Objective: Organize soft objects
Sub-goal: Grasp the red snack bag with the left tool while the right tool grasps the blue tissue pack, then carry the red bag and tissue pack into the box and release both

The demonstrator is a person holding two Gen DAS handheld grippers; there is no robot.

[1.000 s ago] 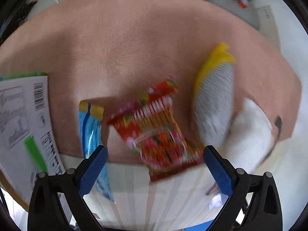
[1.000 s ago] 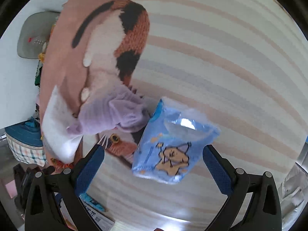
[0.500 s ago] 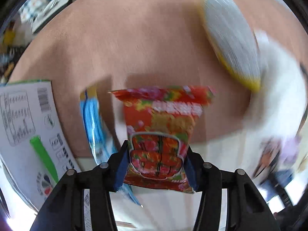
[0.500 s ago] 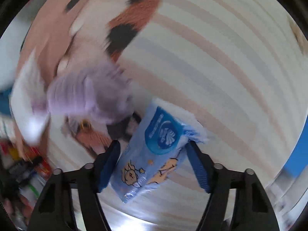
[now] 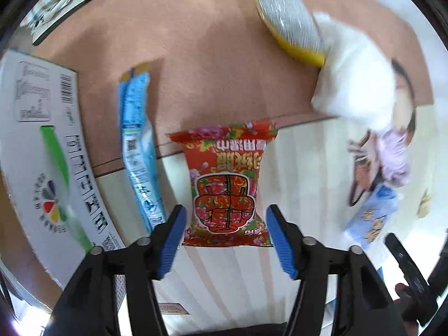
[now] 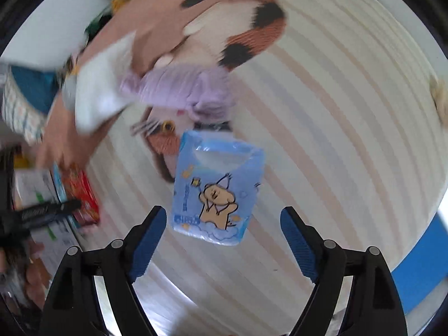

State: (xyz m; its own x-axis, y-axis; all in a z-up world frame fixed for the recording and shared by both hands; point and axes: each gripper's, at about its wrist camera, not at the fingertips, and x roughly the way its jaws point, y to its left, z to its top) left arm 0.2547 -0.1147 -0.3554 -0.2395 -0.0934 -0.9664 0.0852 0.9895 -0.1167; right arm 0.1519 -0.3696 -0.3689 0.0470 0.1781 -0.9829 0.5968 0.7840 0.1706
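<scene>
A red flowered tissue pack lies on the striped mat, just ahead of my left gripper, which is open with its pads either side of the pack's near end. A blue tissue pack with a cartoon animal lies ahead of my right gripper, which is open around its near edge. The blue pack also shows in the left wrist view, and the red pack in the right wrist view. A lilac cloth and a white soft item lie beyond.
A long blue wrapper and a white printed box lie left of the red pack. A yellow-edged grey brush sits on the peach blanket. A calico cat-pattern cushion lies far ahead of the right gripper.
Both grippers were closed on their packs half a second ago and have opened. The red and blue packs now lie flat on the striped mat, released.
</scene>
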